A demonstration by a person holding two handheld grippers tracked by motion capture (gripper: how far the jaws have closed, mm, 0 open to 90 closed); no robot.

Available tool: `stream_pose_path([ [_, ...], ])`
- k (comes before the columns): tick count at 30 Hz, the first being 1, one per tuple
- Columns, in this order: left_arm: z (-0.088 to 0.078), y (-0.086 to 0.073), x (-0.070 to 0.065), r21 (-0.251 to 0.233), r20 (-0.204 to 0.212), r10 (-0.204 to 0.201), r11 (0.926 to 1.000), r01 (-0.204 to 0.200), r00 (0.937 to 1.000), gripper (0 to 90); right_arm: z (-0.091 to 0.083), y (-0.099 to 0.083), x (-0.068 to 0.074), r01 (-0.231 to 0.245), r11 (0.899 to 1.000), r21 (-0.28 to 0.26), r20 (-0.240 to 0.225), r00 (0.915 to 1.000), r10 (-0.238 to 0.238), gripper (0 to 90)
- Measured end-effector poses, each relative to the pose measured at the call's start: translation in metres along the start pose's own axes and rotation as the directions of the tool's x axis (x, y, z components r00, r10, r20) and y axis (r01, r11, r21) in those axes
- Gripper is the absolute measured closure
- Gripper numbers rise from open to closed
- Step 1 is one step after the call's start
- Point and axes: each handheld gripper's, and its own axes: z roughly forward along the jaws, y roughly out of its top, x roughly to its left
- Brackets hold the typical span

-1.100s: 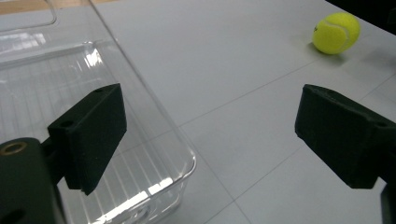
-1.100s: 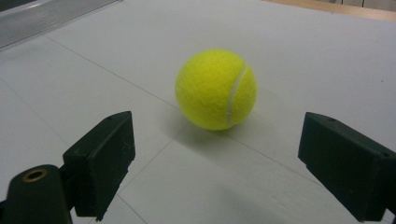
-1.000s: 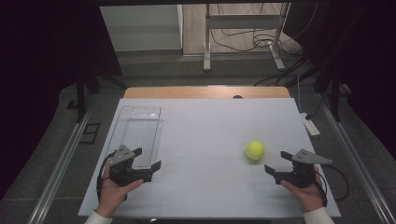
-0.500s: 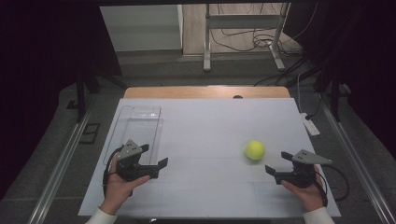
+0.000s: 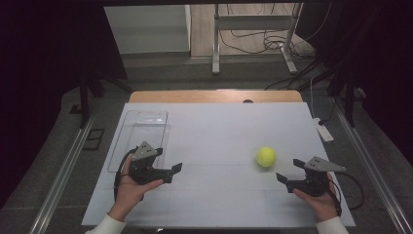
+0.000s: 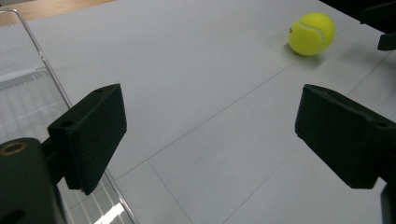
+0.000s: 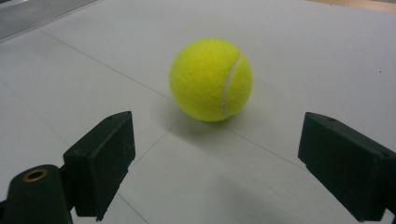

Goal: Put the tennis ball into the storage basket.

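Note:
A yellow tennis ball (image 5: 266, 156) rests on the white table mat, right of centre. My right gripper (image 5: 284, 182) stands open just to the near right of the ball and points at it. In the right gripper view the ball (image 7: 211, 80) lies a short way ahead of the open gripper (image 7: 215, 158), with nothing between the jaws. My left gripper (image 5: 173, 173) is open at the near left, beside a clear plastic tray (image 5: 163, 127), and faces right. The left gripper view shows the gripper (image 6: 210, 135) empty, the ball (image 6: 311, 33) far off and the tray's rim (image 6: 46, 70) at the left.
The white mat (image 5: 214, 126) covers a wooden table (image 5: 214, 95). A white power strip (image 5: 324, 132) lies off the mat's right edge. A metal stand (image 5: 253, 29) and cables sit on the floor beyond the table. Rails run along both sides.
My left gripper has moved right along the tray's near end, lifted slightly and swung toward the ball. The right gripper and the ball have stayed put.

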Motion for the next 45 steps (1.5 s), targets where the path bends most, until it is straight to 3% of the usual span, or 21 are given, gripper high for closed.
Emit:
stream_pose_path([
  [25,0.008,0.017,-0.007,0.006,0.017,0.017,0.9998,-0.017,0.9997,10.6,0.000,-0.002,-0.001,0.005,1.000,0.005,0.003,1.0000,-0.005,11.6],
  [45,0.027,0.038,-0.021,0.020,0.061,0.049,0.9985,-0.050,0.9969,10.6,0.000,-0.002,-0.001,0.010,1.000,0.005,0.000,0.9999,-0.010,11.6],
])
